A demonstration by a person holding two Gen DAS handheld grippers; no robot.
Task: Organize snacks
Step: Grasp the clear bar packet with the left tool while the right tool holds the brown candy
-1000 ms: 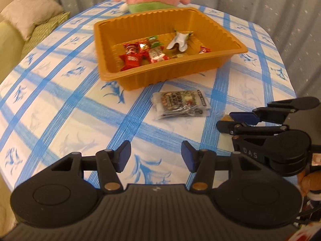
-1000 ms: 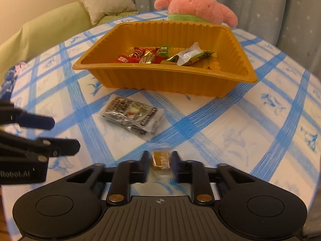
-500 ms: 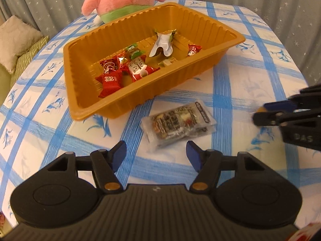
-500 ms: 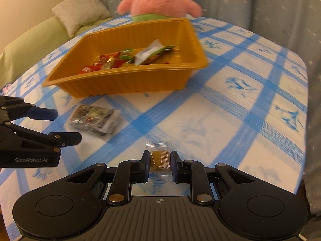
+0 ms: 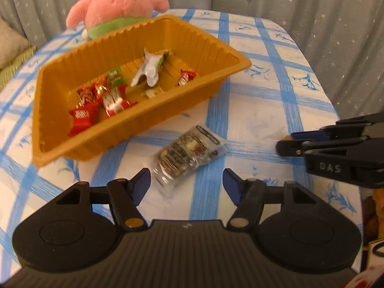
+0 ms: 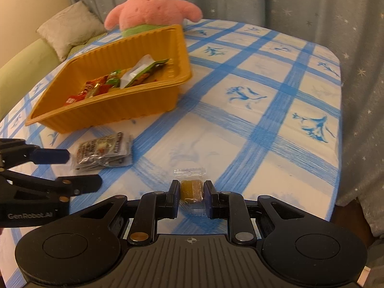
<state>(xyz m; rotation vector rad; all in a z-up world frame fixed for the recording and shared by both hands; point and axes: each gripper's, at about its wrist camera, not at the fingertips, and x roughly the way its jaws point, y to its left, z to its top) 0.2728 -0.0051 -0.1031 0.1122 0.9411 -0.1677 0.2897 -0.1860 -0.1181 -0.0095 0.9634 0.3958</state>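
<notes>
An orange tray [image 5: 211, 84] [image 6: 115, 110] holds several wrapped snacks, red candies [image 5: 82, 117] and a silver-green packet [image 5: 148, 69]. A clear snack pack [image 5: 189, 154] [image 6: 103, 150] lies on the table in front of the tray. My left gripper [image 5: 187, 186] is open, its fingertips just short of the pack on either side. My right gripper [image 6: 191, 189] is shut on a small clear-wrapped brown candy [image 6: 190, 188], low over the table to the right of the pack. It also shows at the right edge of the left wrist view [image 5: 285, 141].
A pink starfish plush [image 5: 120, 2] [image 6: 153, 2] sits behind the tray. The blue-checked tablecloth [image 6: 264, 100] ends at the right table edge by a starred curtain [image 6: 360, 48]. A cushion [image 6: 67, 28] lies on a green sofa at the left.
My left gripper has moved forward and right, so the clear pack now lies just before its open fingertips. My right gripper has swung right, still holding the brown candy.
</notes>
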